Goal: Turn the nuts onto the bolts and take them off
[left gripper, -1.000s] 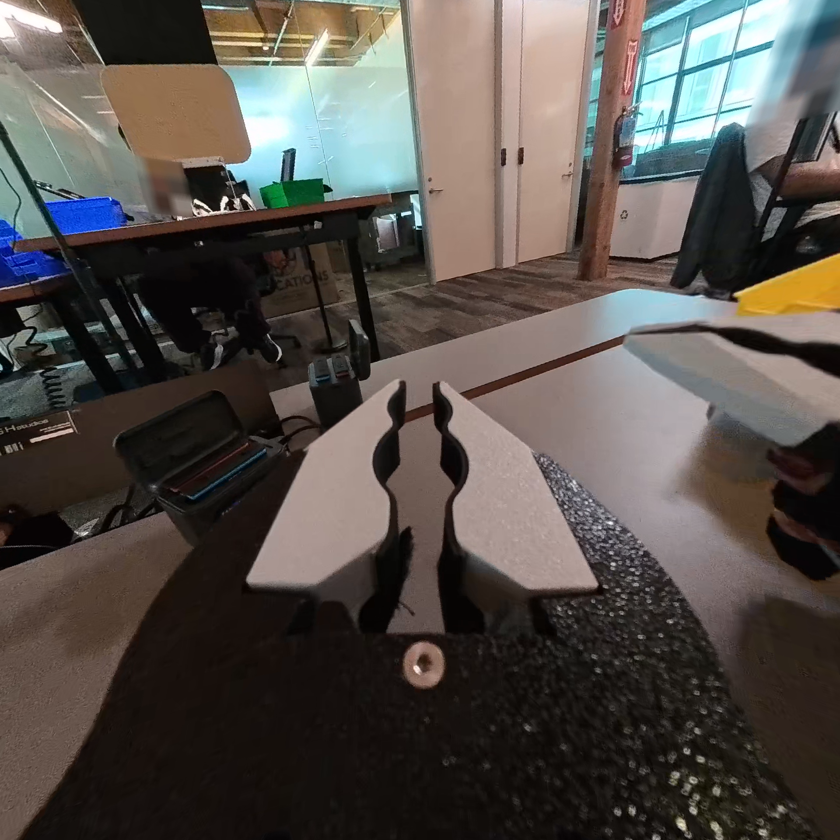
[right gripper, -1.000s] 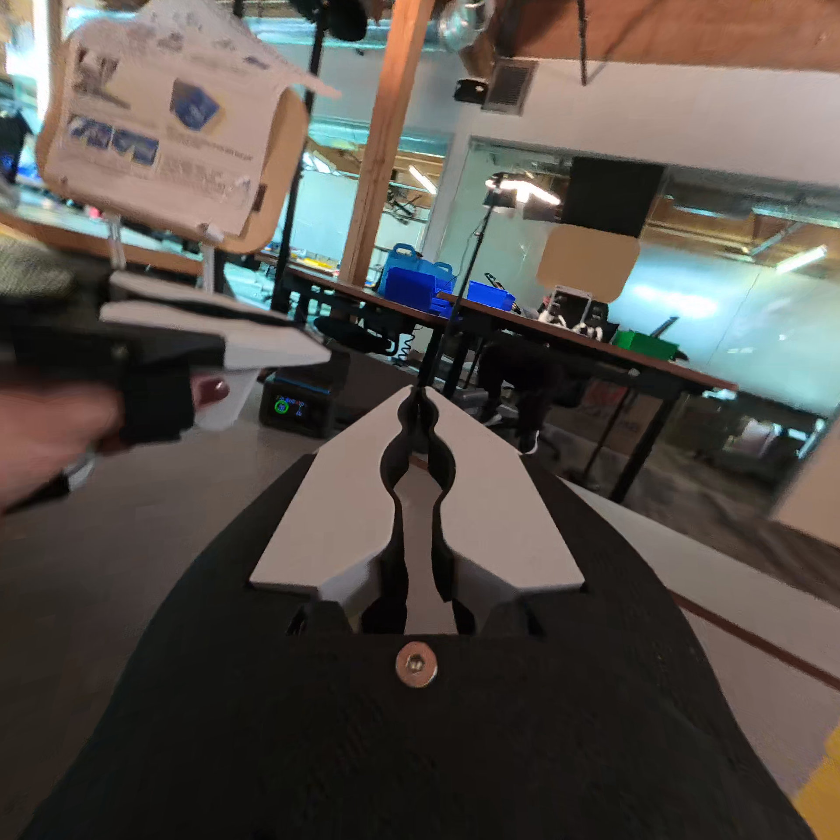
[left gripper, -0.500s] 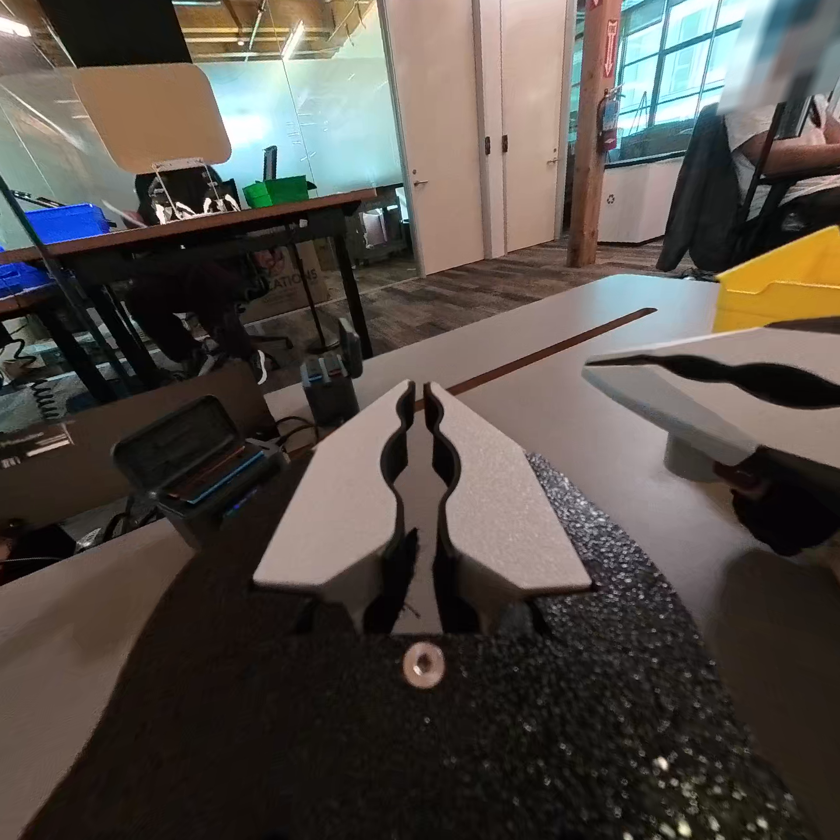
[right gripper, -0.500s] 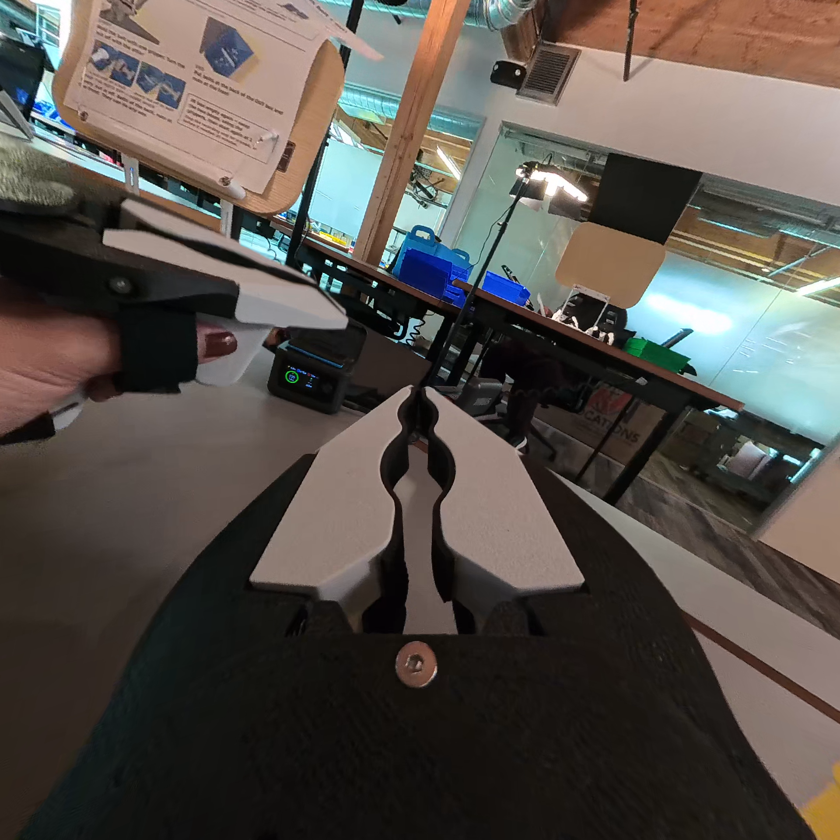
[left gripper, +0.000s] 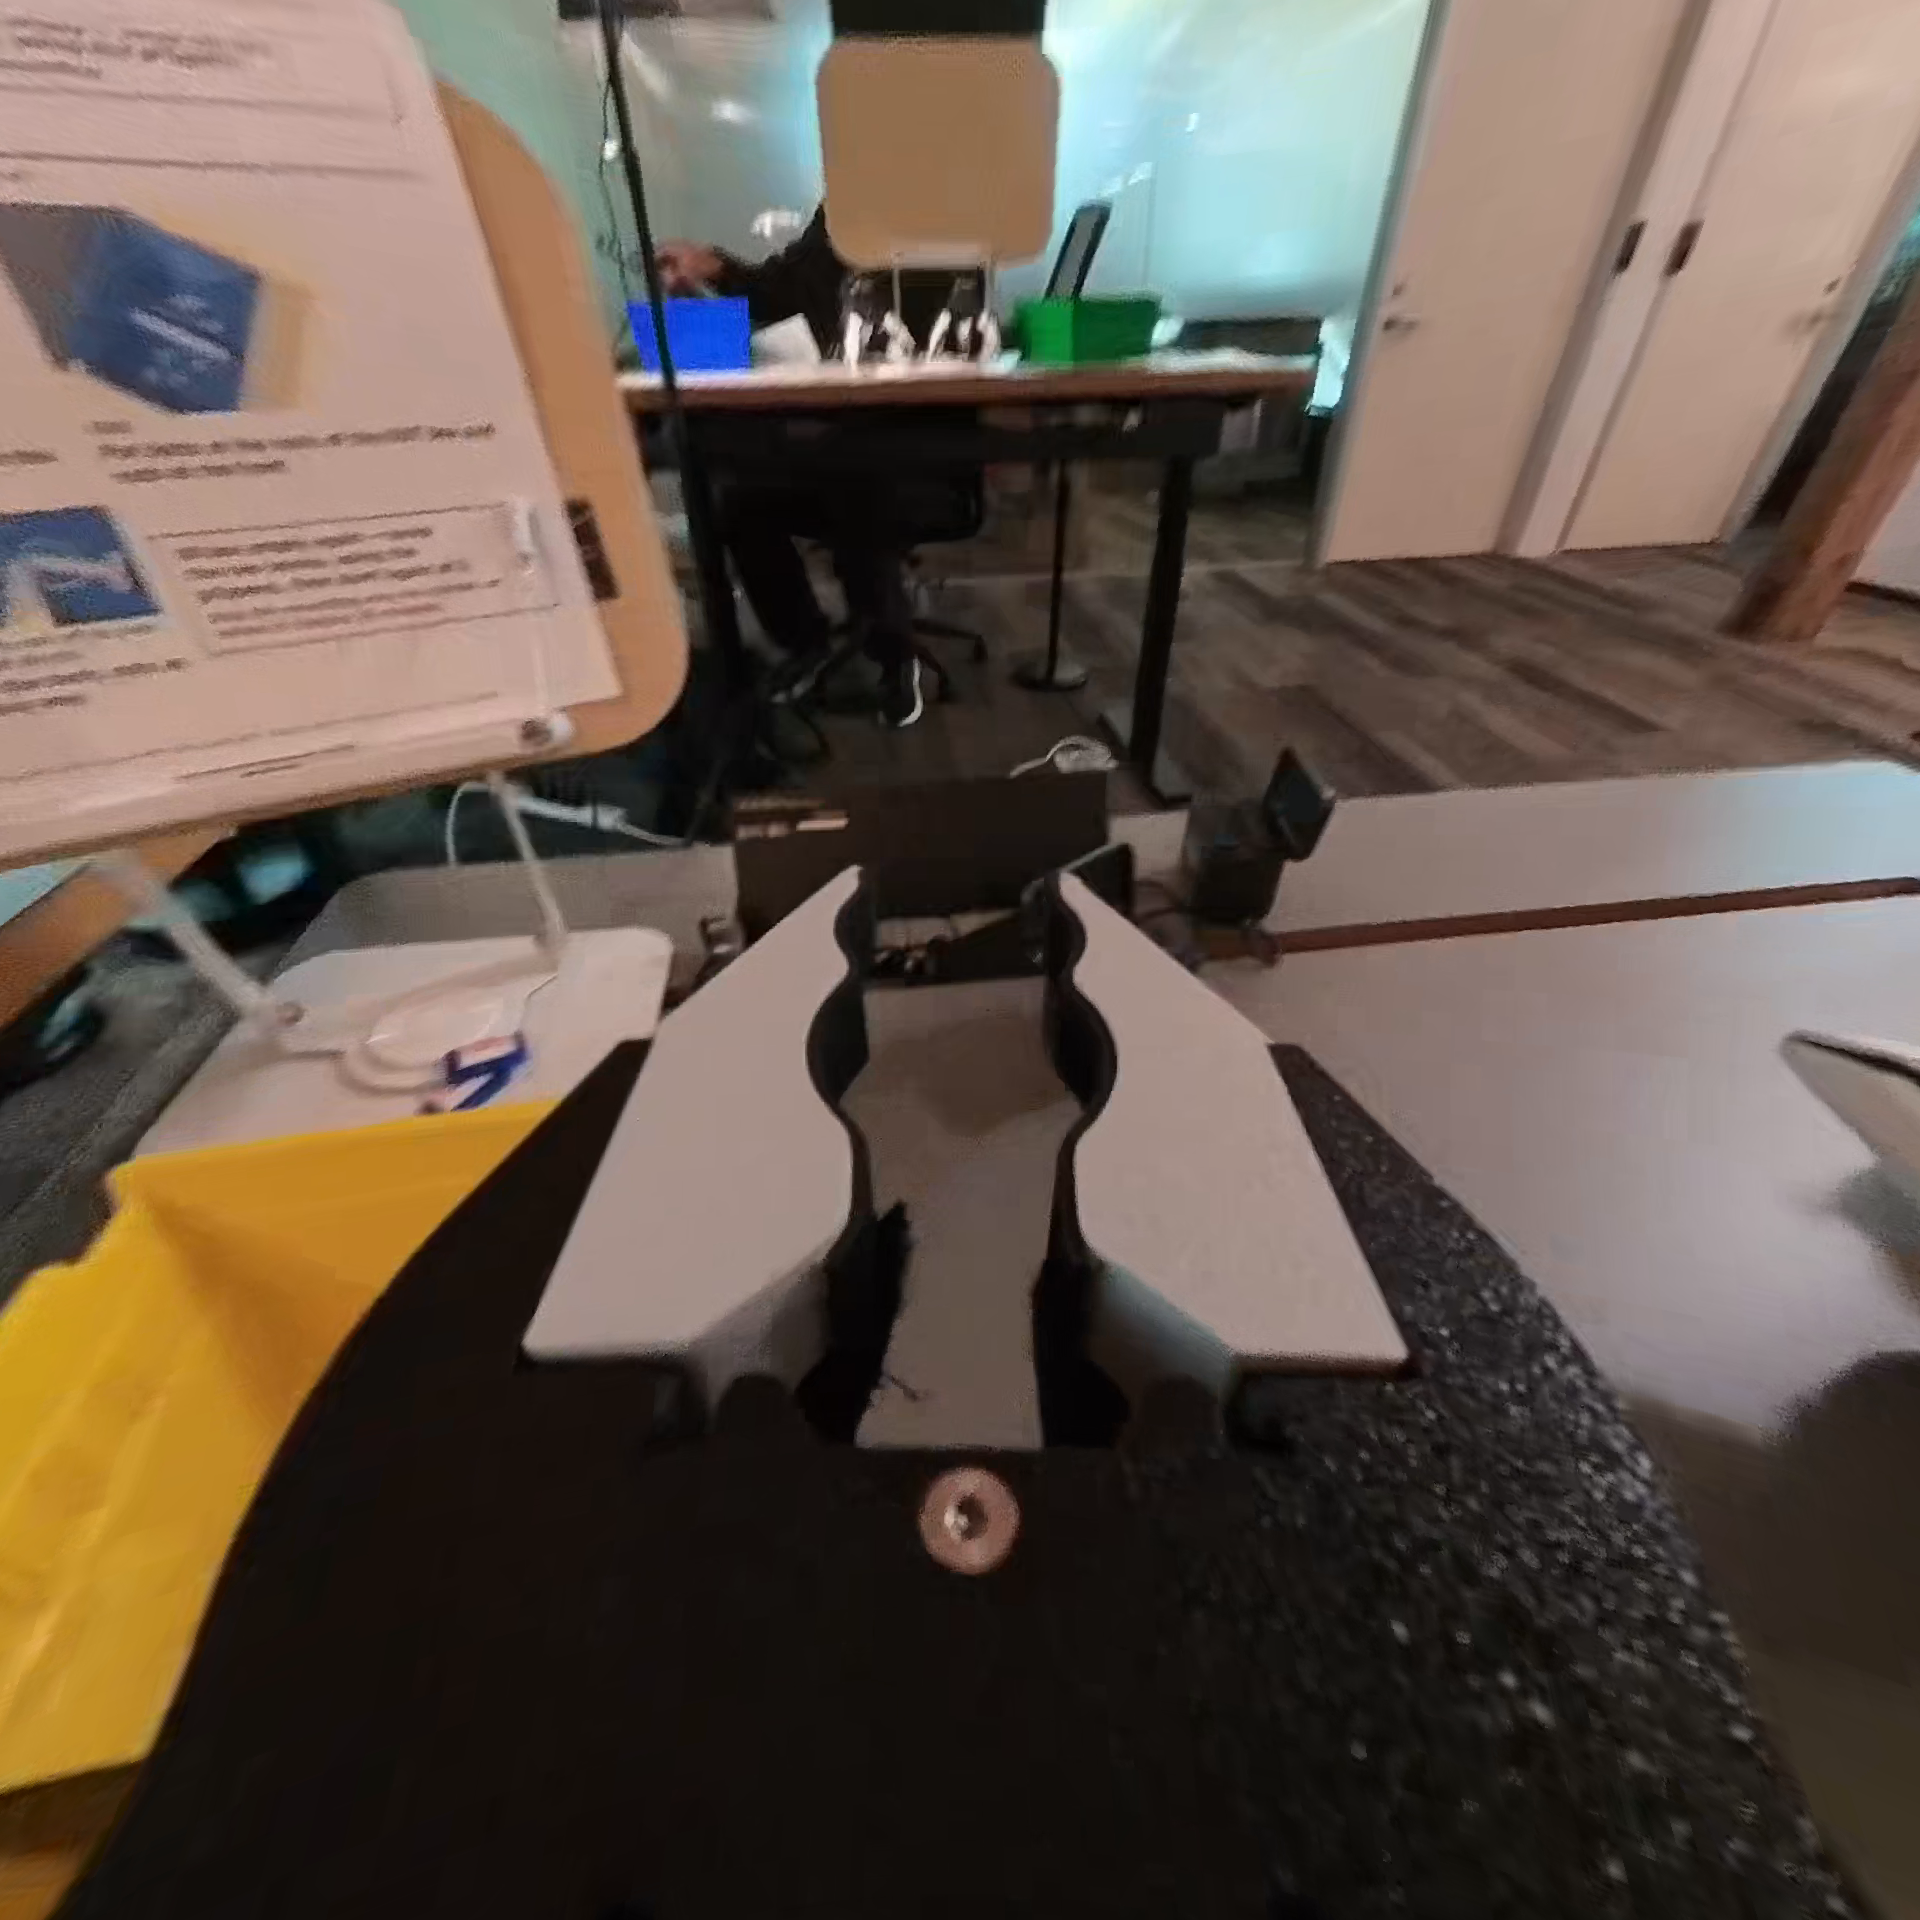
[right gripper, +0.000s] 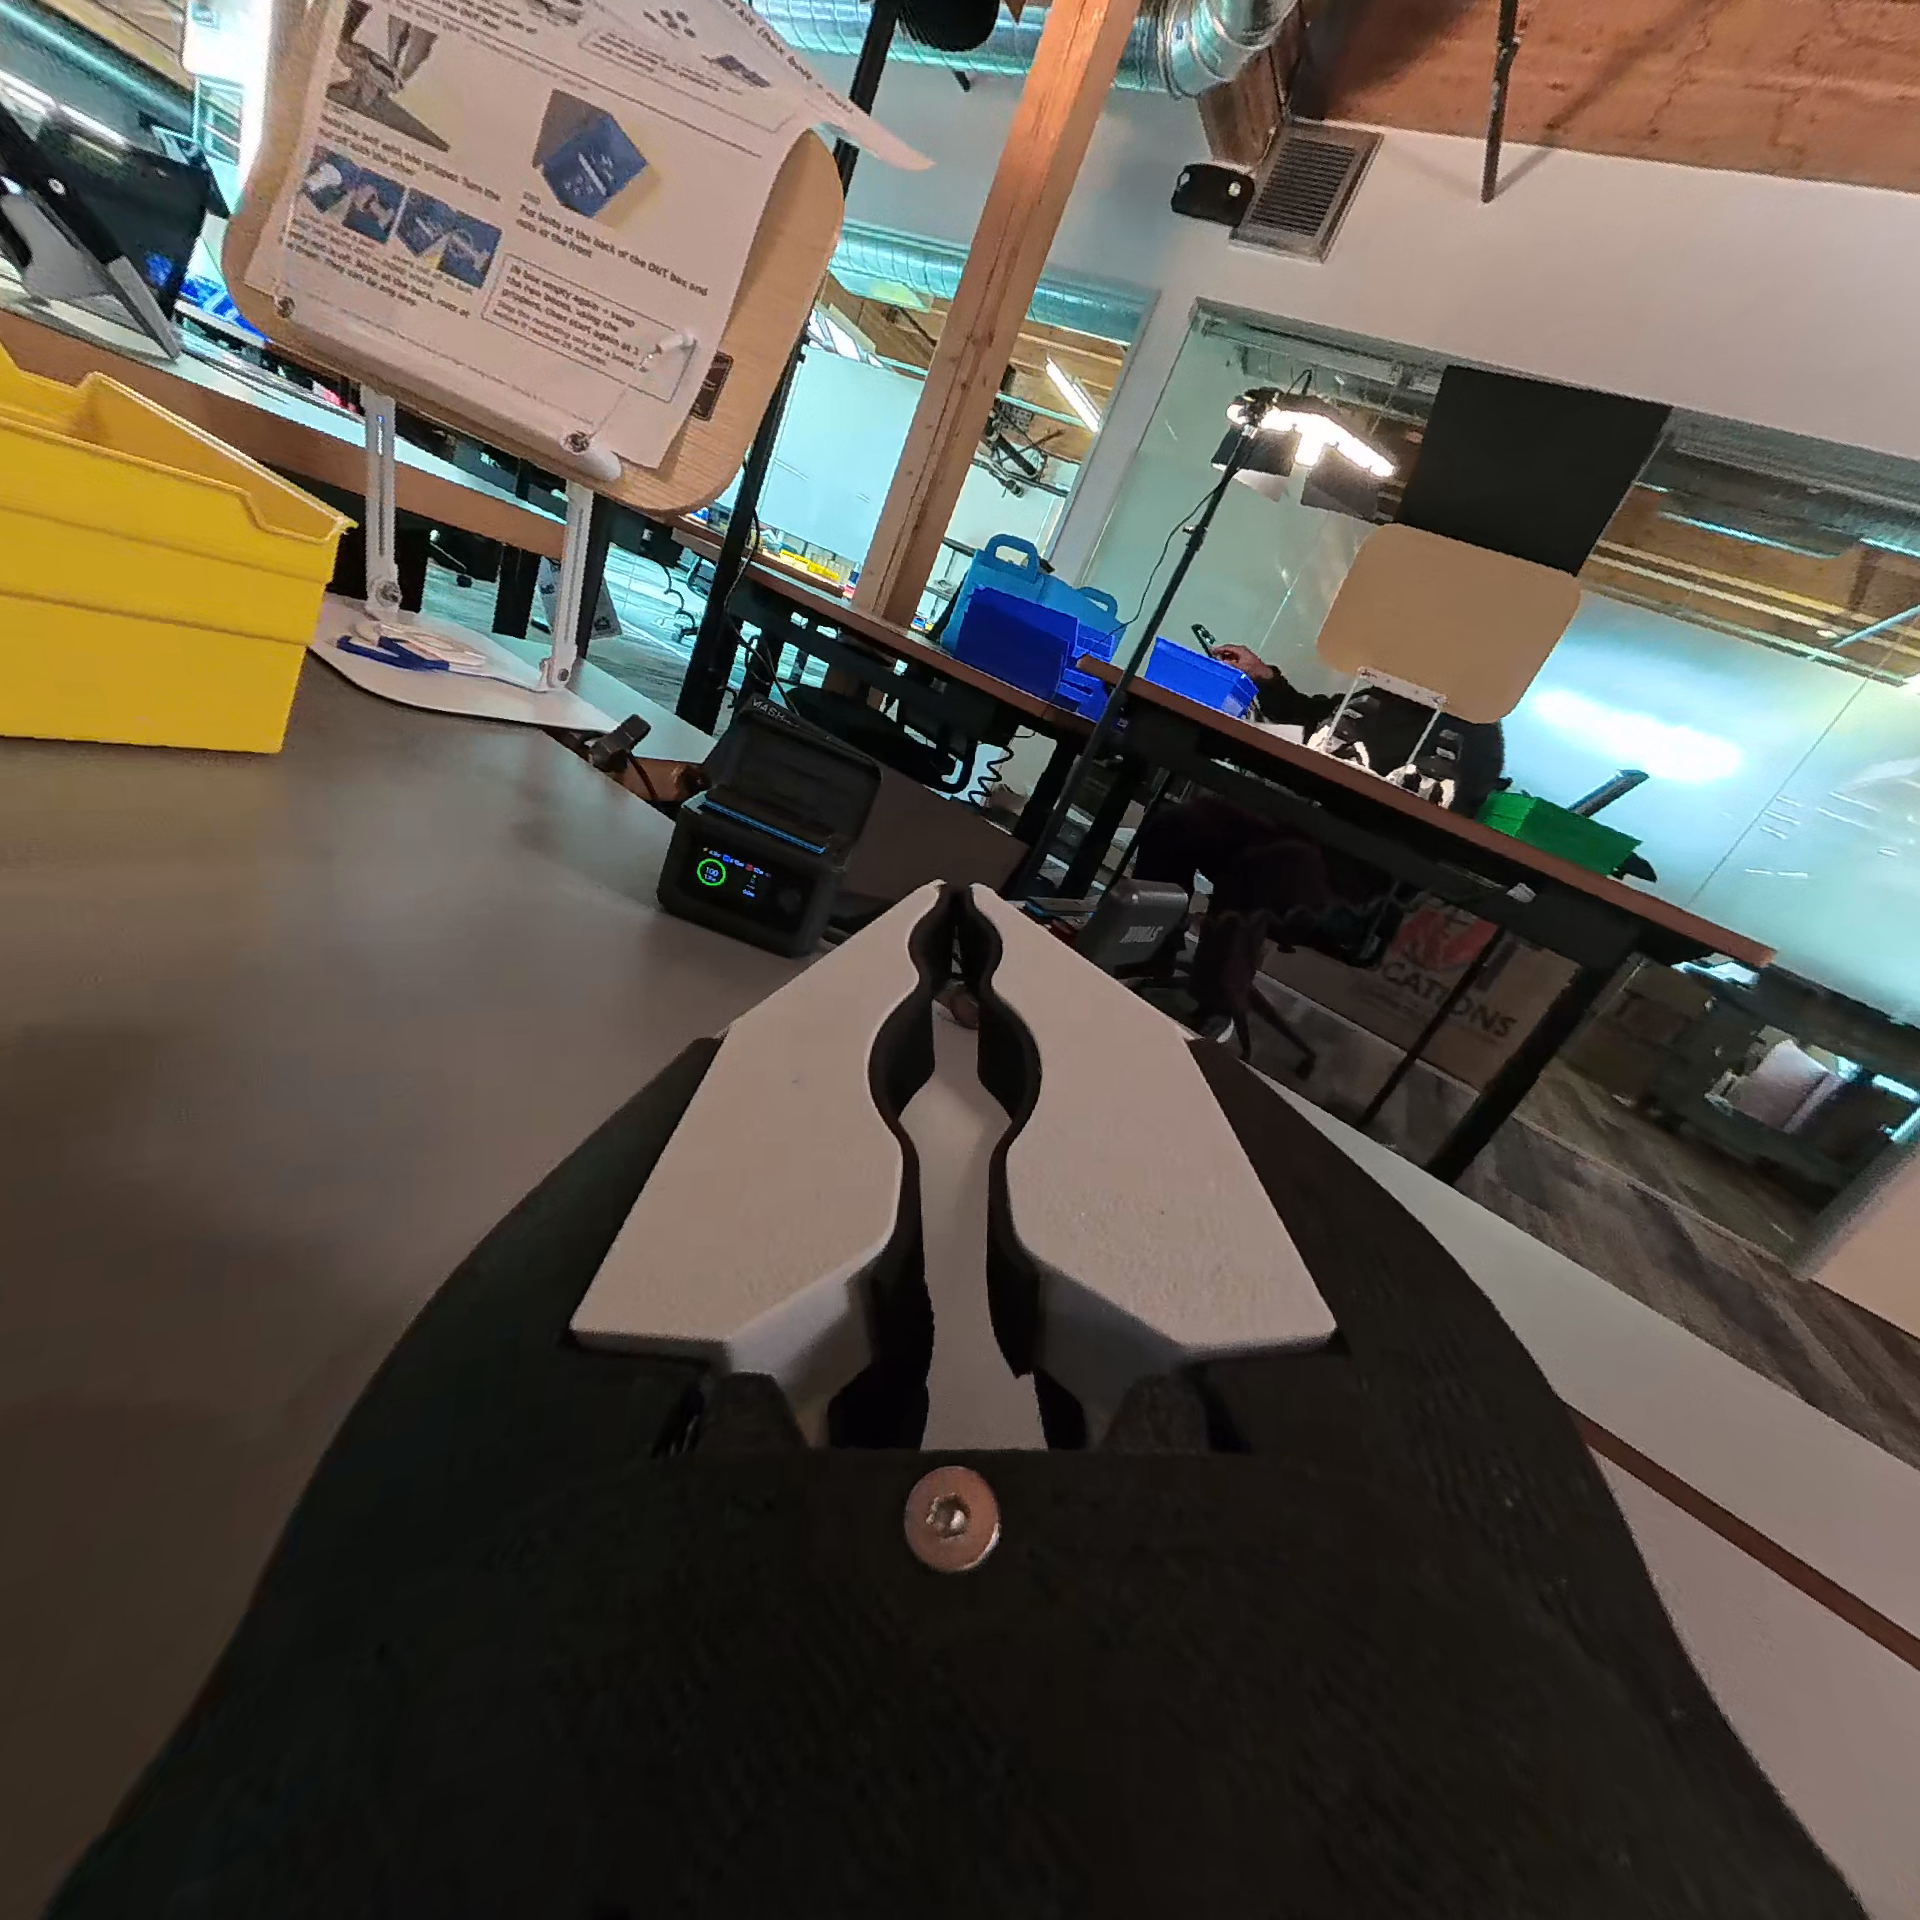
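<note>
No nut or bolt shows in either view. My left gripper [left gripper: 956, 894] is open with its white fingers [left gripper: 727, 1143] well apart and nothing between them; it hangs low over the grey table [left gripper: 1558, 1143], beside a yellow bin [left gripper: 208, 1351] at the lower left. The tip of my right gripper [left gripper: 1860, 1081] shows at the right edge of the left wrist view. In the right wrist view my right gripper [right gripper: 956, 896] is shut, tips touching, over the table [right gripper: 312, 987]. A small brownish spot shows through its gap; I cannot tell what it is.
Stacked yellow bins [right gripper: 135, 582] stand at the left. An instruction board on a white stand [right gripper: 520, 229] rises behind them and also shows in the left wrist view [left gripper: 260, 416]. A black box with a lit display [right gripper: 769, 862] sits at the table's far edge. Some 30 centimetres of space lies between my two pairs of fingers.
My left gripper has swung to the left and opened wide; the yellow bin and the board now fill its left side. The left gripper has gone from the right wrist view. The right gripper stays shut.
</note>
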`<state>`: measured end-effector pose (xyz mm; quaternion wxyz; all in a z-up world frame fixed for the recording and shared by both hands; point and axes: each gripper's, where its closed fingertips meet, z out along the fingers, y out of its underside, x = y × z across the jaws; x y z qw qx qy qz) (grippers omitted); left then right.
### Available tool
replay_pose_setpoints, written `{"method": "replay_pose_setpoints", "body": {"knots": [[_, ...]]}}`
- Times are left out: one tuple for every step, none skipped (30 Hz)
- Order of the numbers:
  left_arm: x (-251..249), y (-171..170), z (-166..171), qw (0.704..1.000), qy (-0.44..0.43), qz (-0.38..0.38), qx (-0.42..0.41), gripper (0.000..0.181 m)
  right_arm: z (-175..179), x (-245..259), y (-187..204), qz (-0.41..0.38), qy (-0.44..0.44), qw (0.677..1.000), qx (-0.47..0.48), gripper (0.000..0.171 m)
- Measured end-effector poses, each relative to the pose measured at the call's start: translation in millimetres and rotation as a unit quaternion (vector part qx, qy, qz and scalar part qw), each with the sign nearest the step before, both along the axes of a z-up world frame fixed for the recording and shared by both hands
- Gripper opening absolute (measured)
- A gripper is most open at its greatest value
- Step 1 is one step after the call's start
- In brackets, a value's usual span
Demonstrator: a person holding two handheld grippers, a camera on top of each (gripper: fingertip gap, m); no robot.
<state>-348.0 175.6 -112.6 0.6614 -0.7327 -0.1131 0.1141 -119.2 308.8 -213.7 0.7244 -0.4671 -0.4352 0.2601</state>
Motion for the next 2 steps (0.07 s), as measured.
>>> {"method": "replay_pose_setpoints", "body": {"knots": [[-15.0, -10.9, -3.9, 0.999, -0.009, 0.01, -0.04, 0.031, 0.3, 0.7, 0.7, 0.0, 0.002, 1.0, -0.003, 0.0], [-33.5, -23.5, -11.1, 0.995, -0.025, 0.037, -0.087, 0.031, 0.4, 1.2, 1.2, 0.0, 0.005, 1.0, -0.006, 0.0]]}}
